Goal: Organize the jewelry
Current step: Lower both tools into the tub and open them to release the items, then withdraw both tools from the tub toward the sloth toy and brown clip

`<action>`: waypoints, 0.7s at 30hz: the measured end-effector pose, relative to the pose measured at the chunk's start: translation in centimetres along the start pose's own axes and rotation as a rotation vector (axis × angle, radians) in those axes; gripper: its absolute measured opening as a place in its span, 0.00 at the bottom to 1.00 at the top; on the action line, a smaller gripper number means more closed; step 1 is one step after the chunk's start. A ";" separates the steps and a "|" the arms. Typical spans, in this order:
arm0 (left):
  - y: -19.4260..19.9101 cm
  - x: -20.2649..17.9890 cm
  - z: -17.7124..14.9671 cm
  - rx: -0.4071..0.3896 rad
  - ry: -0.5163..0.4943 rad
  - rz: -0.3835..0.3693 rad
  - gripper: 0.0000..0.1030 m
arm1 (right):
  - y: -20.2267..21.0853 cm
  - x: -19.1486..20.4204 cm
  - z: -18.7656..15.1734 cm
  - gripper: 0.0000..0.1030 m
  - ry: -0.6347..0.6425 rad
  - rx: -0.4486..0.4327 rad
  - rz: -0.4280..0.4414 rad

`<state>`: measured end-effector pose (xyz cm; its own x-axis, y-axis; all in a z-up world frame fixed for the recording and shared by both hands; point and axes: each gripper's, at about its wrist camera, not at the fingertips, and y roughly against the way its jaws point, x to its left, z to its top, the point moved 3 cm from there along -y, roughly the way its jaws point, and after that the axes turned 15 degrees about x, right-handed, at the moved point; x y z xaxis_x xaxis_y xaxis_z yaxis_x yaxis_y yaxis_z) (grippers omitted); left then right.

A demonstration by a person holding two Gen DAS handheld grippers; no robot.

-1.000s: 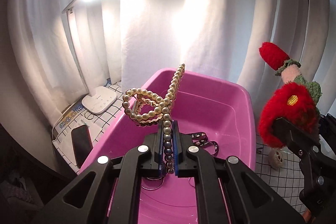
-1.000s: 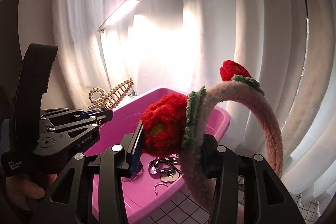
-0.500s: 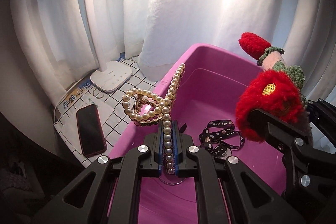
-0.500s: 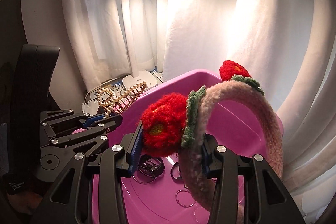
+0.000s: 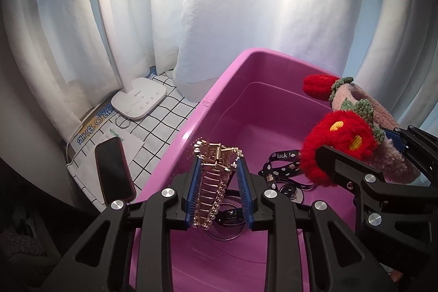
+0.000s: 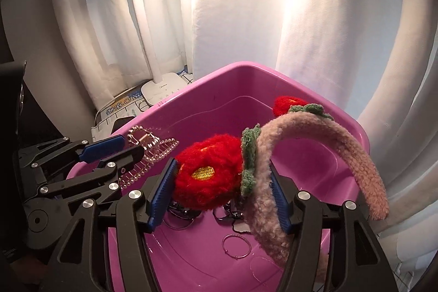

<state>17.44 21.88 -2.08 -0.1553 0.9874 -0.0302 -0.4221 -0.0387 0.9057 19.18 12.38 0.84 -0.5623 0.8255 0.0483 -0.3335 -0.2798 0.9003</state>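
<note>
Over the pink basin (image 5: 213, 94) my left gripper (image 5: 219, 159) has its jaws opening. The gold pearl hair claw (image 5: 213, 182) lies tipped over and loose between the blue pads, teeth showing. From the right wrist view the same claw (image 6: 153, 152) hangs at the left gripper (image 6: 131, 146), above the basin's (image 6: 219, 70) left wall. My right gripper (image 6: 221, 164) is also opening its jaws. The fuzzy pink headband (image 6: 314, 133) and its red flower (image 6: 208, 171) sit between its pads, low inside the basin. The right gripper (image 5: 366, 138) with the headband (image 5: 356, 100) shows at the right in the left wrist view.
On the basin floor lie a black printed ribbon (image 5: 282, 157), thin metal rings (image 6: 236, 246) and small dark pieces. Left of the basin, on a chequered cloth (image 5: 158, 125), stand a white lamp base (image 5: 139, 100) and a black phone (image 5: 113, 168). White curtains close the back.
Both grippers came down over the basin. The left jaws spread and the pearl claw, earlier pinched upright by its spine, tipped over between them. The right jaws widened around the headband.
</note>
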 end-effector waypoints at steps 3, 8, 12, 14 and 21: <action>0.2 0.3 -0.1 -0.008 0.007 -0.001 0.44 | 0.4 -0.2 -0.1 0.63 -0.007 -0.012 -0.011; 0.5 0.3 -0.2 -0.016 0.007 -0.002 0.55 | 1.1 -0.4 0.1 0.65 -0.004 -0.026 -0.044; 0.9 0.1 -0.4 -0.026 0.000 0.000 0.59 | 1.8 -0.6 0.0 0.65 -0.015 -0.041 -0.040; 1.1 0.0 -0.5 -0.028 0.000 -0.003 0.59 | 2.2 -0.7 -0.3 0.65 -0.023 -0.044 -0.042; 2.1 -1.4 -1.9 -0.034 -0.013 -0.012 0.78 | 3.9 -1.7 -3.4 0.65 -0.100 -0.085 -0.015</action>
<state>15.10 20.17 -0.96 -0.1384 0.9898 -0.0348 -0.4536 -0.0321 0.8906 16.29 8.19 2.79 -0.4800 0.8734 0.0822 -0.4063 -0.3044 0.8616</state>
